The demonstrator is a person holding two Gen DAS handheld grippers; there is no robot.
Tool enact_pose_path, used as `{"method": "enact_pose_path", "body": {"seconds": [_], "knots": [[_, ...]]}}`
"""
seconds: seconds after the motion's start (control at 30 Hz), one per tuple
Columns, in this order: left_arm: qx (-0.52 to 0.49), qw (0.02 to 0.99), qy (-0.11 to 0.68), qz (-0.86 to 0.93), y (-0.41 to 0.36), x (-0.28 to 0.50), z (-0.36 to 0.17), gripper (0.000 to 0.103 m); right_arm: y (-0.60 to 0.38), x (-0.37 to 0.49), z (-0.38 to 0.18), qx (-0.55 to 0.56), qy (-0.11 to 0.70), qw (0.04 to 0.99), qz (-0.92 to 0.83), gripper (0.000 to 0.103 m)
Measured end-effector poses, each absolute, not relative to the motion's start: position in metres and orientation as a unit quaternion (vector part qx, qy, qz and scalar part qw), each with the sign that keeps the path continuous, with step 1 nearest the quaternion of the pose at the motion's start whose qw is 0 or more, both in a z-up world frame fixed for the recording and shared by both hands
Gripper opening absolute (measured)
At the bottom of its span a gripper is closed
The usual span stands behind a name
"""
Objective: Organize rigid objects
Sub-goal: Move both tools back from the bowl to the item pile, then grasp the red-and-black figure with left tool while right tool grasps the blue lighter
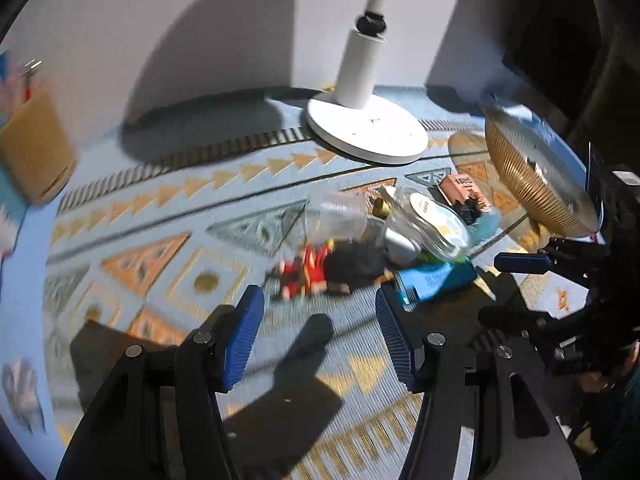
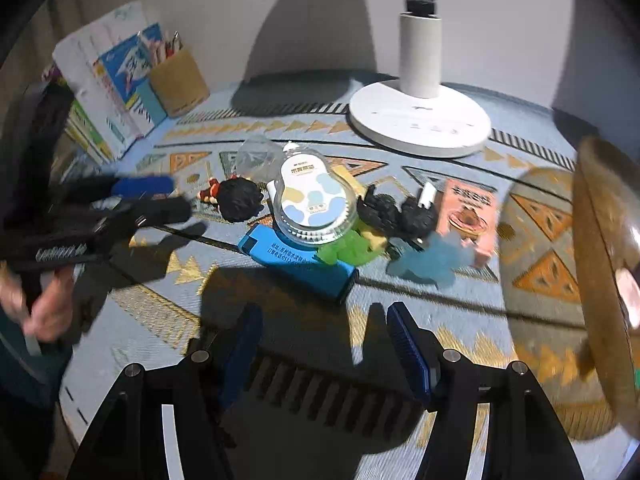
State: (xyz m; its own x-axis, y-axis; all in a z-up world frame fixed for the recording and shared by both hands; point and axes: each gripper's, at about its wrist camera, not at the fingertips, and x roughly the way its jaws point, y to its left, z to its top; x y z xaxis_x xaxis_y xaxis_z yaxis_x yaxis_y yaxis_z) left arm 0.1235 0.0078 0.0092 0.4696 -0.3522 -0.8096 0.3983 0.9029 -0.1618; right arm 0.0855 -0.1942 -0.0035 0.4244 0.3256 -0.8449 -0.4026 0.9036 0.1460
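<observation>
Objects: your pile sits in the middle of the patterned counter [image 2: 460,312], in front of the lamp base [image 2: 420,120]; nothing in it looks sorted yet.
Pile contents: a clear case [image 2: 314,200] lies on top of a blue box [image 2: 298,260]; a red figure [image 2: 230,196] with black hair lies to its left, two black figures [image 2: 396,210] to its right, with a green piece [image 2: 348,248], a pale blue piece [image 2: 430,260] and a pink box [image 2: 468,208] close by. A clear cup [image 1: 336,216] lies tipped behind the red figure.
Done so far: as far as you can see, nothing; every item touches or overlaps a neighbour, and no item stands apart in a place of its own.
Left to do: I judge the whole job is ahead of you, each item lifted out and set down in order.
Possible target: a ribbed wooden bowl [image 1: 532,184] stands at the right edge of the counter, tilted in view; whether it holds anything you cannot tell.
Left tool [image 1: 320,336]: released, jaws apart over bare counter just short of the red figure, nothing between them.
Right tool [image 2: 324,344]: released, jaws apart over bare counter just in front of the blue box, carrying nothing.
Background: books [image 2: 104,80] and a pen holder [image 2: 178,80] stand at the far left, well apart from the pile.
Next call: the blue box carries the case, so you would likely clear the top item first.
</observation>
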Motion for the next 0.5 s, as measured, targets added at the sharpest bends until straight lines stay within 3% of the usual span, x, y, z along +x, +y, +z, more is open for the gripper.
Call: {"method": "enact_pose_path", "body": {"seconds": [0.5], "knots": [[0.061, 0.823, 0.482, -0.296, -0.017, 0.141, -0.010, 0.057, -0.174, 0.104, -0.017, -0.080, 0.472, 0.844, 0.243, 0.064]]}}
